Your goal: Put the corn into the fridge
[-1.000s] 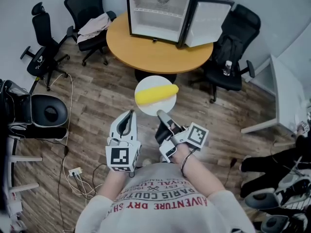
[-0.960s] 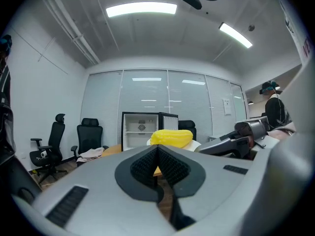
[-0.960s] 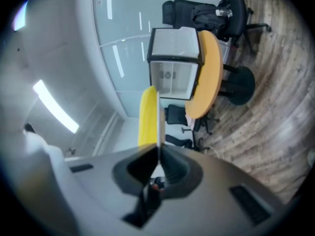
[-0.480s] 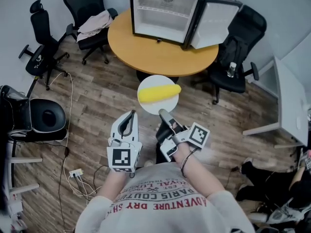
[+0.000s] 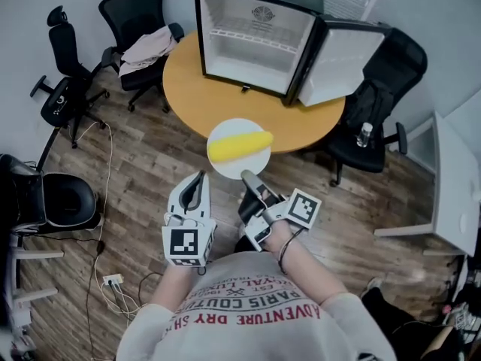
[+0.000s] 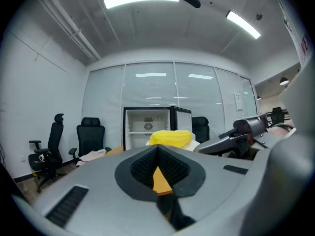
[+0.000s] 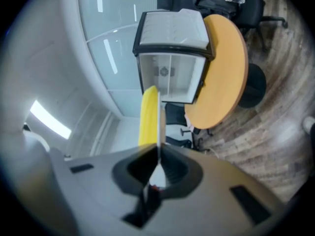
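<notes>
Lying across the middle of a white plate (image 5: 224,167), the corn (image 5: 239,146) was up in the air, close to the near edge of the round table (image 5: 188,77). The right gripper (image 5: 248,177) pinched the plate's near rim between its jaws. Just beside it, the left gripper (image 5: 198,179) had its jaws pressed together on nothing. Toward the table's far edge stood the fridge (image 5: 252,40), door wide open.

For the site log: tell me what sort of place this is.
Probably an office meeting room: black swivel office chairs, a round orange-topped table bearing an open black mini fridge, and a glass partition wall behind it.
</notes>
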